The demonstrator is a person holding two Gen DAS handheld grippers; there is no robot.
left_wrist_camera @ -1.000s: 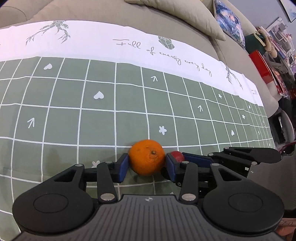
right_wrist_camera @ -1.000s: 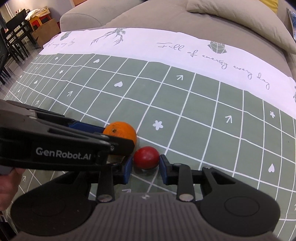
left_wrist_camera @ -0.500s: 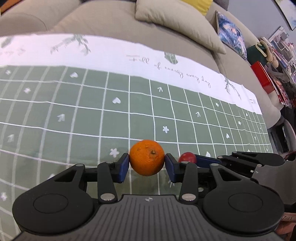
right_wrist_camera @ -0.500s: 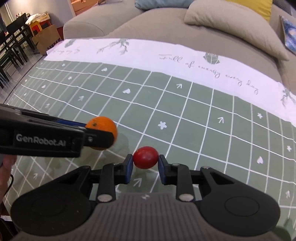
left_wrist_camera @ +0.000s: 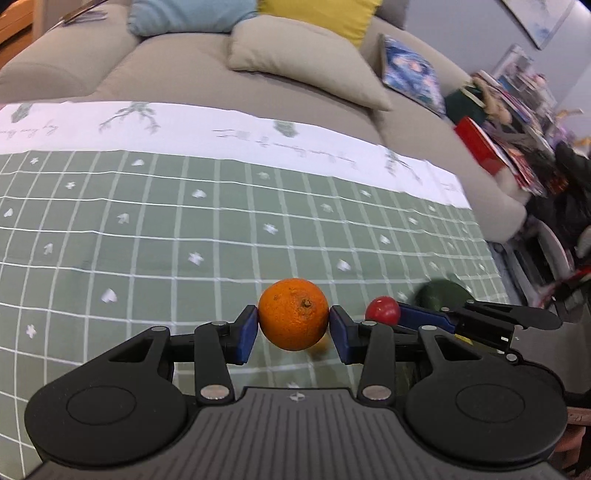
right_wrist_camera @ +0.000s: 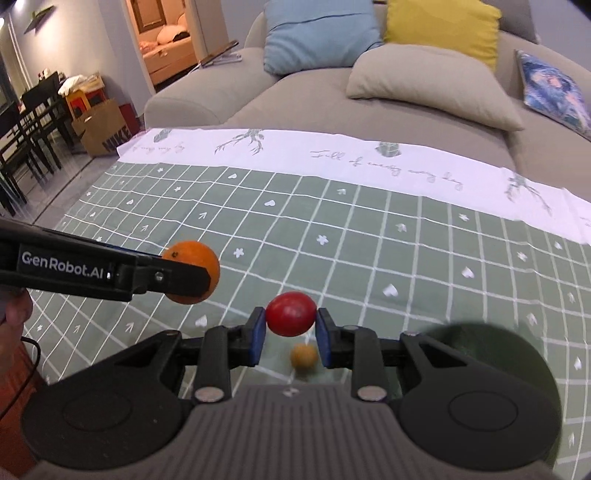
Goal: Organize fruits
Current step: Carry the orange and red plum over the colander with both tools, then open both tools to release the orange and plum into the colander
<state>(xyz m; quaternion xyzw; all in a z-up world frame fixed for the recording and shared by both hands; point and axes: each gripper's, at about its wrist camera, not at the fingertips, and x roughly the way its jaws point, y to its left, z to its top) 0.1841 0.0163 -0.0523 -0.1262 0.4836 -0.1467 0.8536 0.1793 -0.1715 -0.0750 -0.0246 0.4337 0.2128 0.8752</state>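
My left gripper [left_wrist_camera: 293, 328] is shut on an orange [left_wrist_camera: 293, 314] and holds it above the green checked cloth [left_wrist_camera: 166, 236]. The orange also shows in the right wrist view [right_wrist_camera: 195, 266], gripped by the left gripper [right_wrist_camera: 184, 273]. My right gripper [right_wrist_camera: 291, 328] is shut on a small red fruit [right_wrist_camera: 291, 314], lifted off the cloth. In the left wrist view the red fruit [left_wrist_camera: 383, 309] sits beside the right gripper's blue pad [left_wrist_camera: 421, 319]. A small yellow-orange fruit [right_wrist_camera: 303, 355] lies on the cloth below the right gripper. A dark green fruit [left_wrist_camera: 441, 295] lies to the right; it is blurred in the right wrist view [right_wrist_camera: 480, 332].
A grey sofa [right_wrist_camera: 332, 99] with beige [right_wrist_camera: 432, 79], blue [right_wrist_camera: 317, 33], yellow [right_wrist_camera: 443, 26] and patterned [right_wrist_camera: 554, 92] cushions runs along the far side of the cloth. Dark chairs [right_wrist_camera: 29, 122] and a paper bag [right_wrist_camera: 103, 129] stand far left. Clutter [left_wrist_camera: 517, 118] is piled at the right.
Both grippers have risen with their fruits, the orange and the red fruit, higher above the cloth. The small yellow-orange fruit and the dark green fruit have come into view.
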